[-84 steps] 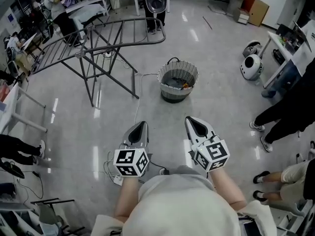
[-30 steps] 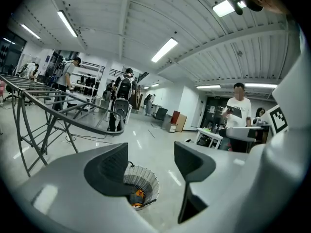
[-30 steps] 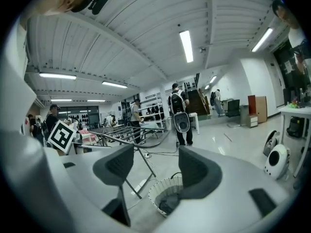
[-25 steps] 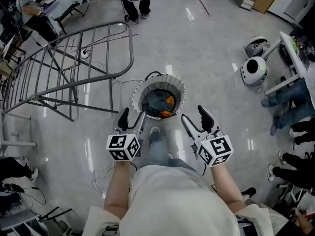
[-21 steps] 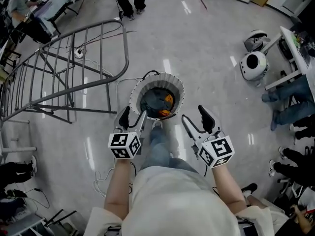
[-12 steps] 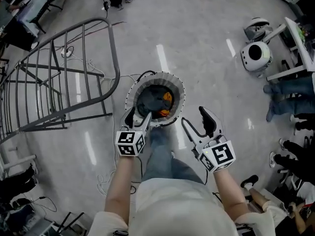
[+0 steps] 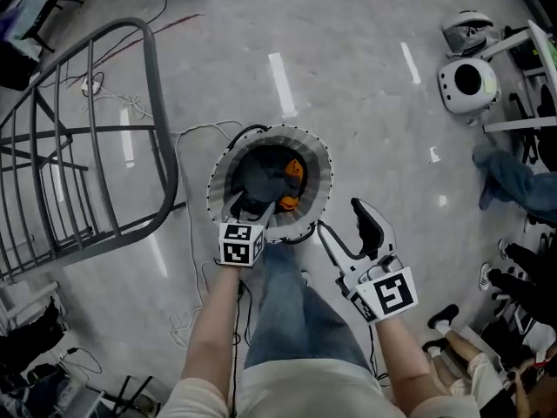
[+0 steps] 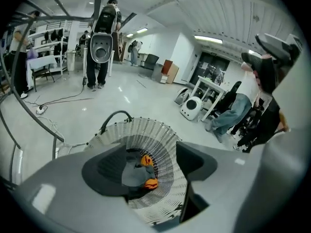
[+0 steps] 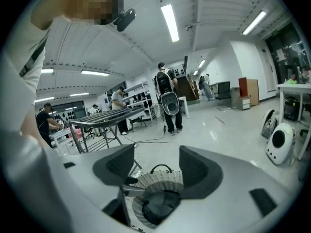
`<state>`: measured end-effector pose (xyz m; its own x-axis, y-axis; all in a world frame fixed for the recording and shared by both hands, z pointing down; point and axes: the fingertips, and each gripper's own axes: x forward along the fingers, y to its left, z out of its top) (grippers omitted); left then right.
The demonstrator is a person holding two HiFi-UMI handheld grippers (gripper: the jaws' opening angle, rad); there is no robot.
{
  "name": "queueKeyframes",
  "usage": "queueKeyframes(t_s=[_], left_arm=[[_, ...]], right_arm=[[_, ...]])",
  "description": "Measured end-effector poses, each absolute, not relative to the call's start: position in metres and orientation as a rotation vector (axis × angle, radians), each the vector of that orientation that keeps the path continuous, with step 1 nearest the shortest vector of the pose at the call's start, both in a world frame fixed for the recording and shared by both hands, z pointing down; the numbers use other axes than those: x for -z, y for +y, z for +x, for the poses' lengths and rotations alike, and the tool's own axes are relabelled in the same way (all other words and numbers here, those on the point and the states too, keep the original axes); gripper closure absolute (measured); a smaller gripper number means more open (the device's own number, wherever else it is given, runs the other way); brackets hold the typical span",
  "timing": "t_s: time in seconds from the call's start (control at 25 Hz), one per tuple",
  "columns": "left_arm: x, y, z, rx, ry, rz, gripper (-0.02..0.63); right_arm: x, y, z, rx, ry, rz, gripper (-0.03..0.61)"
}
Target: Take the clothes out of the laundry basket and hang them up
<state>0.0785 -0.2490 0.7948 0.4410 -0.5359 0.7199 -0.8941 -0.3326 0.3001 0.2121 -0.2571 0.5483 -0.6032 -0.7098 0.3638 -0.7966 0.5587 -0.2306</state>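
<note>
Glossy grey floor [image 7: 374, 103] w/ light-strip glare and loose cables [image 7: 184, 259]. Woven laundry basket [image 7: 320, 165] stood on it, dark clothes [image 7: 261, 174] plus orange bit [image 7: 293, 171] inside. Left tool [image 7: 248, 205] was over basket mouth, released, jaws just been opening, nothing pinched. Right tool [image 7: 341, 220] just beside the rim, released, empty. Grey drying rack [image 7: 104, 225] at left. White robots [image 7: 466, 77] and bystander legs [image 7: 509, 177] at right.

Seen from above, I count: one laundry basket [image 7: 322, 177]; inside it, one dark grey garment [image 7: 259, 168] and two orange patches of cloth [image 7: 294, 170]; one grey drying rack [image 7: 167, 138]; two white domed machines [image 7: 468, 78]. Any clothes underneath I cannot count.
</note>
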Motion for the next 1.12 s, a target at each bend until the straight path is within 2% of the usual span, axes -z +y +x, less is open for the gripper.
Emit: queueKeyframes(t_s=[0.6,1.0,1.12], left_arm=[[-1.033,-0.238,0.080,-1.071,-0.938,1.870,0.272],[-1.101,-0.236,0.077,-1.250,-0.895,1.834,0.273],[-1.114,-0.234,0.070,-1.291,-0.914,1.805,0.311]], right_arm=[[-0.679,-0.271,0.226,-0.675,-2.470,1.308,0.298],[-0.731,-0.258,0.239,-0.761,-2.422,1.321,0.298],[-0.739,-0.255,0.241,-0.781,-2.423,1.332,0.298]])
